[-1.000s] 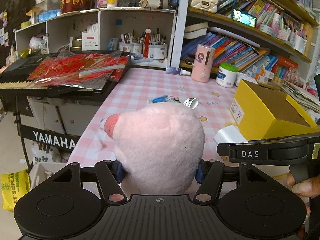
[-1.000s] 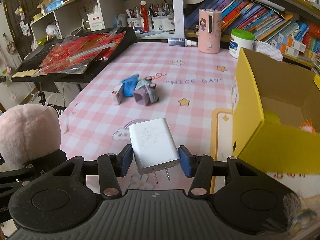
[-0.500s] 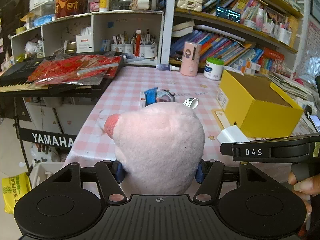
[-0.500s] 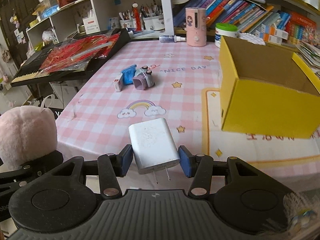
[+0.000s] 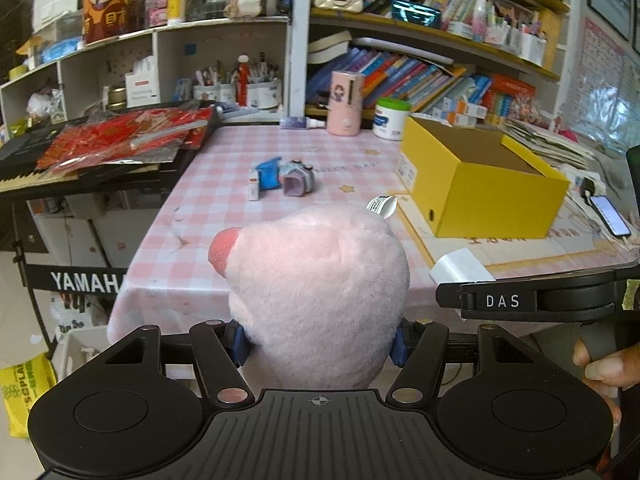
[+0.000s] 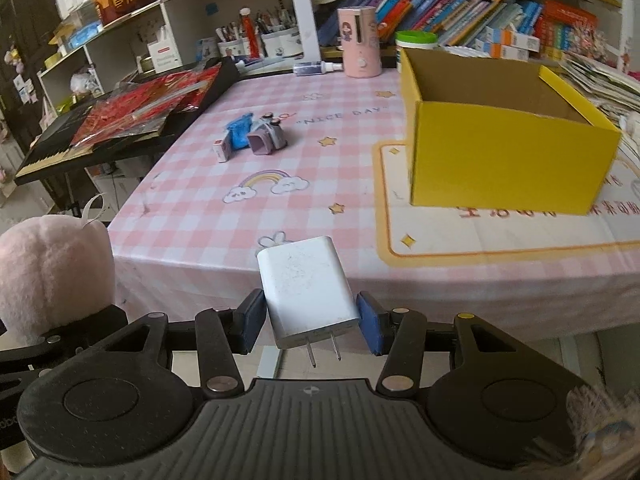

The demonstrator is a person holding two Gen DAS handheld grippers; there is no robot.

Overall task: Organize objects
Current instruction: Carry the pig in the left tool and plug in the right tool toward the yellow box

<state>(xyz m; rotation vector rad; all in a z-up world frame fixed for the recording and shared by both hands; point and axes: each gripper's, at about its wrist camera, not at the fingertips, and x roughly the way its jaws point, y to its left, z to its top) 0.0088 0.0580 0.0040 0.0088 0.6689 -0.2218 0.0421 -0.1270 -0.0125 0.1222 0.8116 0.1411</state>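
My left gripper (image 5: 319,340) is shut on a pink plush toy (image 5: 316,292), which fills the lower middle of the left wrist view and shows at the left edge (image 6: 52,272) of the right wrist view. My right gripper (image 6: 311,322) is shut on a white wall charger (image 6: 308,284), prongs pointing back at the camera; the charger's corner (image 5: 460,268) shows to the plush's right. Both hang off the near edge of the pink checked table (image 6: 320,152). An open yellow box (image 6: 500,136) stands on the table's right side. Small toys (image 6: 252,138) lie near its middle.
A black keyboard (image 5: 60,168) with red packets on top juts out left of the table. Shelves of books and pen cups (image 5: 240,88) line the back. A pink dispenser (image 6: 358,42) and a white jar (image 6: 414,44) stand behind the box. A phone (image 5: 610,220) lies far right.
Both grippers have drawn back from the table, toward its near edge, each keeping its object. The box and small toys now look farther away.
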